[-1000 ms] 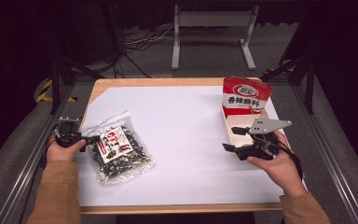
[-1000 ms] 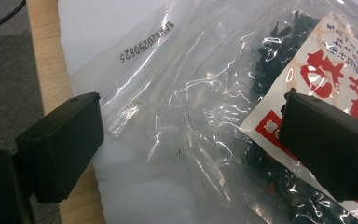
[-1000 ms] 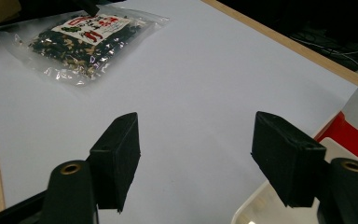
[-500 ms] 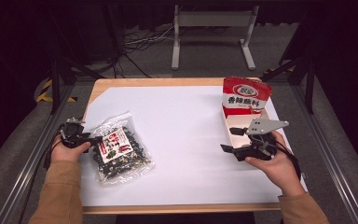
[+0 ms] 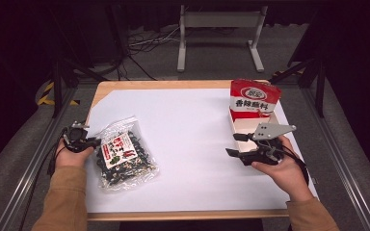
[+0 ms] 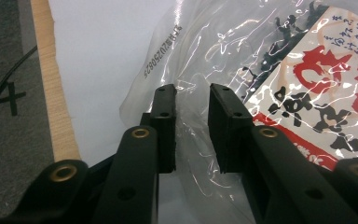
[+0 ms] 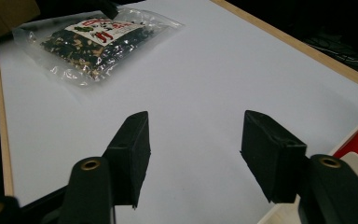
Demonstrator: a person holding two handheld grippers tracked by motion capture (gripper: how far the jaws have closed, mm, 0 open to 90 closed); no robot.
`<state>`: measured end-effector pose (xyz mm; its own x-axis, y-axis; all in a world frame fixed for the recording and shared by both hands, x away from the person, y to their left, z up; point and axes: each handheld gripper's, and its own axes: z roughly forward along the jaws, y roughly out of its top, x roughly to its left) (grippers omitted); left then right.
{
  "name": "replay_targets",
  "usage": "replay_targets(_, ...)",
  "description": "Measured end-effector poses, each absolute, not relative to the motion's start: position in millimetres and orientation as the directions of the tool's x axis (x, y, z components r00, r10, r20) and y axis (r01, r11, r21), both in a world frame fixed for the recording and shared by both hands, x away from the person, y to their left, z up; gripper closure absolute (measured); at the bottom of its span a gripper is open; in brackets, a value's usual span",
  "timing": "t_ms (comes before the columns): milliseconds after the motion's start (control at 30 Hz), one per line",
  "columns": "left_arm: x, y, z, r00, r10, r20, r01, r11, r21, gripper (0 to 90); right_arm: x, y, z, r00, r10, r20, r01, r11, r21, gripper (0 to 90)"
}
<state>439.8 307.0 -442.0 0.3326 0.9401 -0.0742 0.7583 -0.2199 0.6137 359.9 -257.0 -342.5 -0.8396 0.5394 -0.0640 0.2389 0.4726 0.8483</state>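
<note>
While our left gripper [image 5: 90, 143] sits at the frame's left edge, its jaws have just been closing round the clear rim of the spice bag [image 5: 124, 156]; in the left gripper view a slim gap remains, w/ film between the pads [image 6: 167, 126], so we can't tell if they pinch yet. Bag lies lower left on the white sheet [image 5: 192, 139]. Our right gripper [image 5: 232, 153], lower right beside the red box [image 5: 254, 98], has just been narrowing, jaws apart, nothing between.

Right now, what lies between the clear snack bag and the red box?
Nothing but bare white tabletop between snack bag and red box, in the high view.
</note>
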Motion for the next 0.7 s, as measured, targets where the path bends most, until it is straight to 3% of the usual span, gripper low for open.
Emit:
replay_targets(400,442,315,-439,0.317,0.933,-0.168,0.766,-0.147,0.625,85.1,361,-250,-345,-0.852,0.518,-0.078,0.225,0.496,0.839,46.7)
replay_targets(700,434,318,-420,0.328,0.927,-0.183,0.725,-0.122,0.678,87.9,361,-244,-346,-0.856,0.513,-0.071,0.233,0.505,0.831,49.0)
